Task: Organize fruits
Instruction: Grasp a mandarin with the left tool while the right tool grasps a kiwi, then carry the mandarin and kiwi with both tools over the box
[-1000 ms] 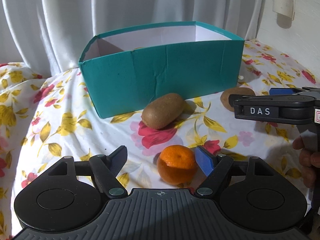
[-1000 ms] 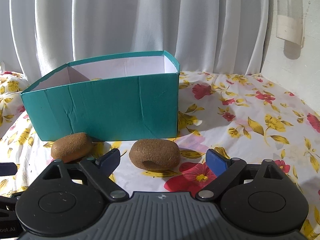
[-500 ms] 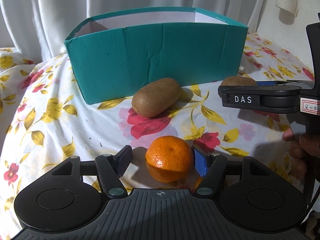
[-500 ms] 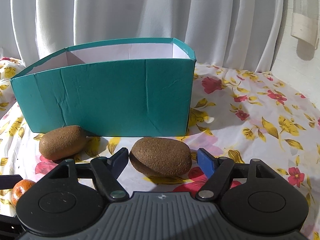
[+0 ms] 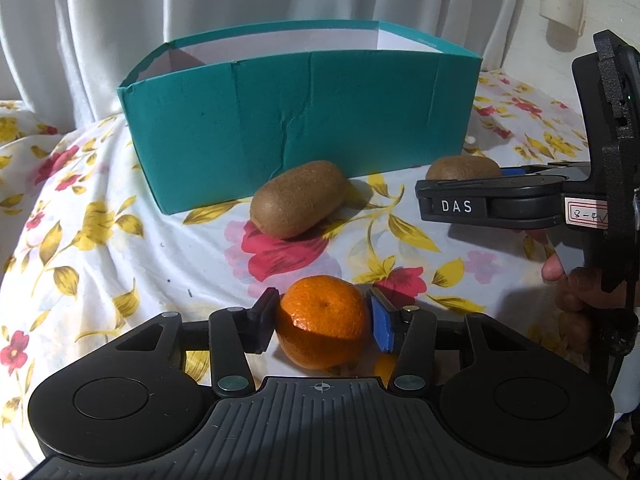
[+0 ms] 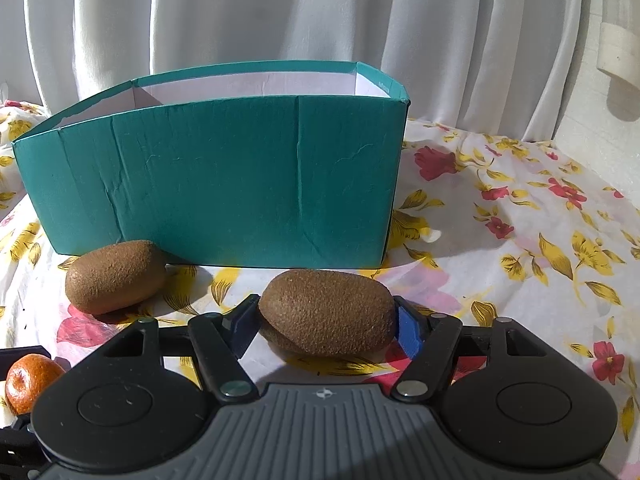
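An orange mandarin (image 5: 324,328) lies on the flowered cloth between the fingers of my left gripper (image 5: 322,316). Its jaws are closing and both pads touch the fruit's sides. In the right wrist view a brown kiwi (image 6: 328,312) lies crosswise in my right gripper (image 6: 326,322), whose jaws are also closing, with pads against both ends. A second kiwi (image 6: 114,276) rests loose to the left, close to the teal box (image 6: 224,176). In the left wrist view the loose kiwi (image 5: 298,204) lies ahead of the mandarin, in front of the box (image 5: 304,128).
The box is open-topped with a white inside, and its contents are hidden. White curtains hang behind it. The flowered cloth (image 6: 520,240) spreads bare to the right of the box. A hand (image 5: 576,292) holds the right gripper's handle at the right edge.
Both pairs of jaws have narrowed from wide apart onto their fruit: the left on the mandarin, the right on the kiwi. The right gripper has come forward and lower around the kiwi.
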`<state>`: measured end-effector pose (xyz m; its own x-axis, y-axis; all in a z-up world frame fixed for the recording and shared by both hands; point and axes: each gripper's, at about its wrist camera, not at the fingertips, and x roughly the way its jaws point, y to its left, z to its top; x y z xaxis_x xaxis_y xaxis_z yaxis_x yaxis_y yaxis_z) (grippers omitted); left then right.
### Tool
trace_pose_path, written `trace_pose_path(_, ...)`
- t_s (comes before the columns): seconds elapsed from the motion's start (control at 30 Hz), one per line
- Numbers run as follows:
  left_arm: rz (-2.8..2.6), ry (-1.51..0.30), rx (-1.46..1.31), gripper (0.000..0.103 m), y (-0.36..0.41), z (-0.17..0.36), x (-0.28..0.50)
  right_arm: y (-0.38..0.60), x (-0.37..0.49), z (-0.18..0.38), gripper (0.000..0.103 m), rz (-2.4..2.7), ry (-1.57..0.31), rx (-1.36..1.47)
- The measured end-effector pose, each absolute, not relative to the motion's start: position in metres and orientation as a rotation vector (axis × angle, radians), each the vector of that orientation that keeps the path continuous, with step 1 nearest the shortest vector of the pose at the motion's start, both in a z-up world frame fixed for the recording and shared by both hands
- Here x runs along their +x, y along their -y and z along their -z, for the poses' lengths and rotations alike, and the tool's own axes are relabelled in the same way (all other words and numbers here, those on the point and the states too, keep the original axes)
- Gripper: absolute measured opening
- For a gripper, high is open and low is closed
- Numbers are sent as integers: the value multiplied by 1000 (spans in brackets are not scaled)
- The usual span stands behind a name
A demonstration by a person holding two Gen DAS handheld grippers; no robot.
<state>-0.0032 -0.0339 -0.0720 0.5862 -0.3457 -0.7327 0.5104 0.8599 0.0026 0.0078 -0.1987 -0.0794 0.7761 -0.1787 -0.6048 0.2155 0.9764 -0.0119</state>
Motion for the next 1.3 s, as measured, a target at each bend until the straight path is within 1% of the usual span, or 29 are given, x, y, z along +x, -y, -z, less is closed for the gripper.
trace_pose_path(0.53,456,-825,205,50,29,69,4,199,4,77,68,228,-637,64)
trace_pose_path(0.77,424,-812,199,50,21,54,10,201,-8,62,68,241,-612,78)
trace_pose_path(0.87,409,-788,189,50,16,38,12,200,-16,49,68,233,-590,81)
trace_pose_path(1.03,390,-705,145,50,8,-6,25,201,-25,14,68,224,-542,77)
trace_pose_path(1.3,341,-583,119,50,12,-68,56,202,-19,-44,68,228,-410,51)
